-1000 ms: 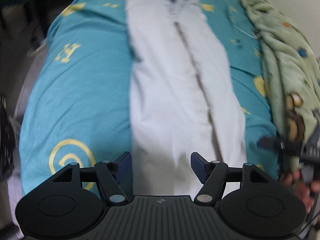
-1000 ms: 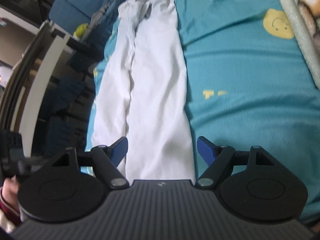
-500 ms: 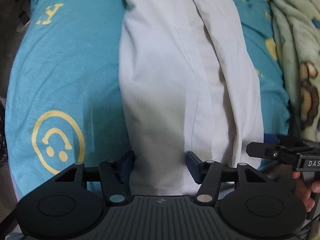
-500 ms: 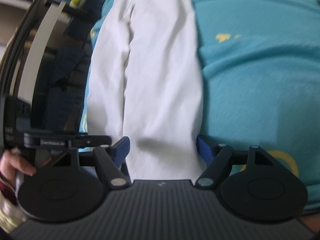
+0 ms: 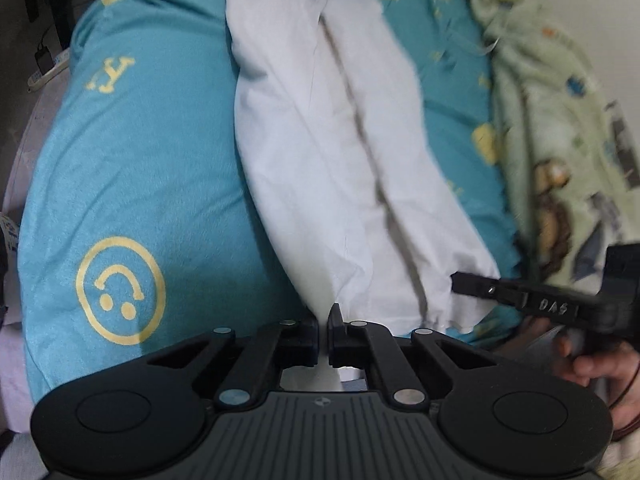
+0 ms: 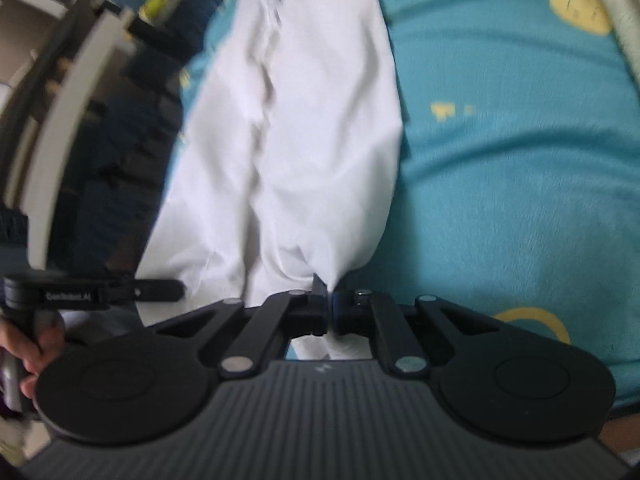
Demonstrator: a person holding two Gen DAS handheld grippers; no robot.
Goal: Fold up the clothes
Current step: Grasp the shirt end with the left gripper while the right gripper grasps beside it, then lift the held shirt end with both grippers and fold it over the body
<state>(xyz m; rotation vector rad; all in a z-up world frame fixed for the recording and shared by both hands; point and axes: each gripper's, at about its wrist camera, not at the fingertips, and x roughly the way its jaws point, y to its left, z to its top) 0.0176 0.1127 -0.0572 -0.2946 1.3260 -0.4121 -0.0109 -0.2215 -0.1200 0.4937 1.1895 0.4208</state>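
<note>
On a bed dressed in a teal smiley-print sheet (image 5: 132, 184), white trousers (image 5: 340, 168) lie lengthwise, legs side by side, running from the near edge to the far end. At left, the left claw (image 5: 324, 334) is pinched tight on the near hem of the left leg, its body low and level, pointing along the garment. At right, the right claw (image 6: 329, 312) is clamped on the near hem of the other leg, cloth bunching into its closed tips; the person's hand (image 5: 596, 364) grips its handle just off the mattress edge. A green cartoon blanket (image 5: 560, 128) lies along the far right. The fold will likely go best if both claws rise together, hold the hems level and taut, and carry them evenly towards the far waistband, without snagging the sheet.
</note>
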